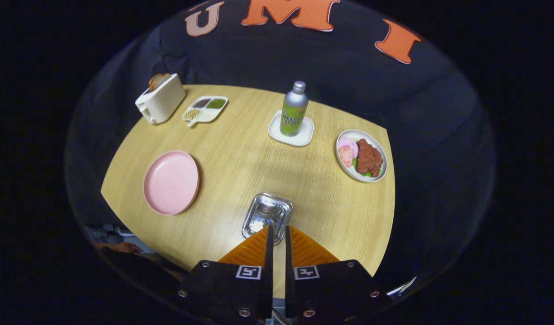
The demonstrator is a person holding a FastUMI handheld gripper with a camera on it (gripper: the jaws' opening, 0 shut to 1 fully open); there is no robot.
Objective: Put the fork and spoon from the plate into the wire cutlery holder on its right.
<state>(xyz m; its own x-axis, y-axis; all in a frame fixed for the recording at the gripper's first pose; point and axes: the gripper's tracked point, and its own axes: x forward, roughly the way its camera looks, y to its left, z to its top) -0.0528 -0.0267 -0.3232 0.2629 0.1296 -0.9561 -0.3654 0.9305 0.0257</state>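
Metal-bright, perforated steel cutlery holder (pixel 267 215) spotted at lower centre, just ahead of the gripper (pixel 277 228), fingers nearly together on nothing. Found the round pink plate (pixel 170 182) bare, left of centre on the wooden bench (pixel 240 149). Couldn't tell whether cutlery lay inside the holder. Nothing blocking.

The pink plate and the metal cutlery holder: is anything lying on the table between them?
No. In the gripper view, only bare wooden table separates the pink plate from the metal holder.
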